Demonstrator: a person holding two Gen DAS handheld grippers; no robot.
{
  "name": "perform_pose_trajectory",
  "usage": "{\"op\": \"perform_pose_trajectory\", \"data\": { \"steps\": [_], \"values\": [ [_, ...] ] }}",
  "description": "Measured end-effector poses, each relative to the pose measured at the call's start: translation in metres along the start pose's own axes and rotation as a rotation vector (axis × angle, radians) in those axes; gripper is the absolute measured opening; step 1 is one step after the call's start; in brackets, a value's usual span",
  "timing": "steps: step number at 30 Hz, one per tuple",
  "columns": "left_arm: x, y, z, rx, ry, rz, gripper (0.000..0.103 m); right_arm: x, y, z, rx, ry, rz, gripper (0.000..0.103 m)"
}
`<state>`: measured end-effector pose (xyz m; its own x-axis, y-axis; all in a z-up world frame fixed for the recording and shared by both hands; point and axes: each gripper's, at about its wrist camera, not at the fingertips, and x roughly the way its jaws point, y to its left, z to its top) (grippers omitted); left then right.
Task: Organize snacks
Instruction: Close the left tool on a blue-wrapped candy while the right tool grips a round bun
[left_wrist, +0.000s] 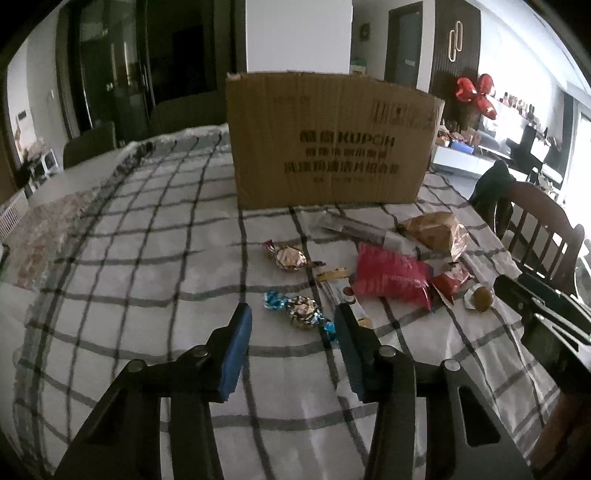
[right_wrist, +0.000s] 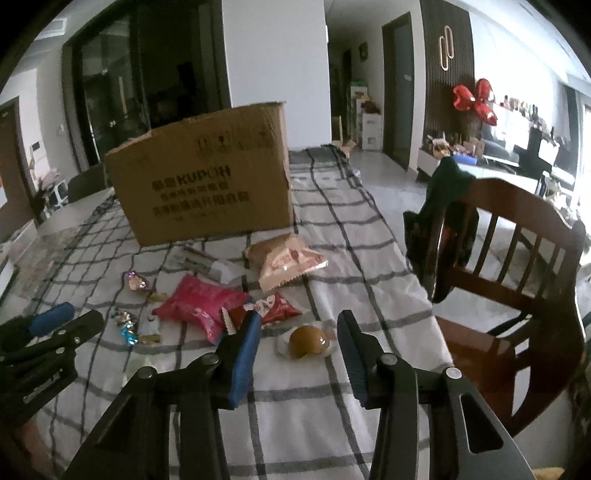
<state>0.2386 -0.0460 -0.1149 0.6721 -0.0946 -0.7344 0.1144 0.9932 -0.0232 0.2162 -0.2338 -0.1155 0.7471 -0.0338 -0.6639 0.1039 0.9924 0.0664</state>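
Note:
Snacks lie on a checked tablecloth (left_wrist: 147, 280) in front of a brown cardboard box (left_wrist: 328, 140). My left gripper (left_wrist: 293, 314) is open, just short of a blue-ended wrapped candy (left_wrist: 303, 312). Beyond it lie a gold wrapped candy (left_wrist: 290, 256), a pink packet (left_wrist: 391, 275), a small red packet (left_wrist: 448, 280) and a tan bag (left_wrist: 436, 230). My right gripper (right_wrist: 299, 321) is open, its fingers either side of a brown round snack in clear wrap (right_wrist: 308, 341). The pink packet (right_wrist: 201, 308), the red packet (right_wrist: 275, 308) and the tan bag (right_wrist: 286, 260) lie beyond it.
A wooden chair (right_wrist: 506, 258) with a dark garment (right_wrist: 443, 192) over its back stands at the table's right edge. The left gripper's body (right_wrist: 48, 332) shows at the left of the right wrist view. A long clear-wrapped item (left_wrist: 354, 229) lies near the box.

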Motion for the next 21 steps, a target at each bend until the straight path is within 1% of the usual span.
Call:
{"op": "perform_pose_trajectory", "data": {
  "steps": [6,7,8,9,18,21],
  "values": [
    [0.015,-0.002,0.0,-0.024,0.041,-0.033,0.039,0.01,-0.001,-0.002,0.011,0.024,-0.005,0.04],
    [0.017,-0.002,0.0,-0.023,0.044,-0.033,0.038,0.012,-0.001,-0.002,0.011,0.028,-0.006,0.038],
    [0.018,-0.003,0.0,-0.024,0.047,-0.031,0.038,0.013,-0.002,-0.002,0.012,0.033,-0.006,0.036],
    [0.019,-0.004,0.0,-0.026,0.049,-0.031,0.038,0.014,-0.002,-0.003,0.014,0.038,-0.006,0.035],
    [0.031,-0.003,0.003,-0.036,0.065,-0.013,0.038,0.024,-0.004,-0.002,0.02,0.059,-0.006,0.035],
    [0.035,-0.001,0.003,-0.044,0.072,-0.007,0.036,0.028,-0.003,-0.002,0.019,0.068,-0.003,0.035]
  ]
}}
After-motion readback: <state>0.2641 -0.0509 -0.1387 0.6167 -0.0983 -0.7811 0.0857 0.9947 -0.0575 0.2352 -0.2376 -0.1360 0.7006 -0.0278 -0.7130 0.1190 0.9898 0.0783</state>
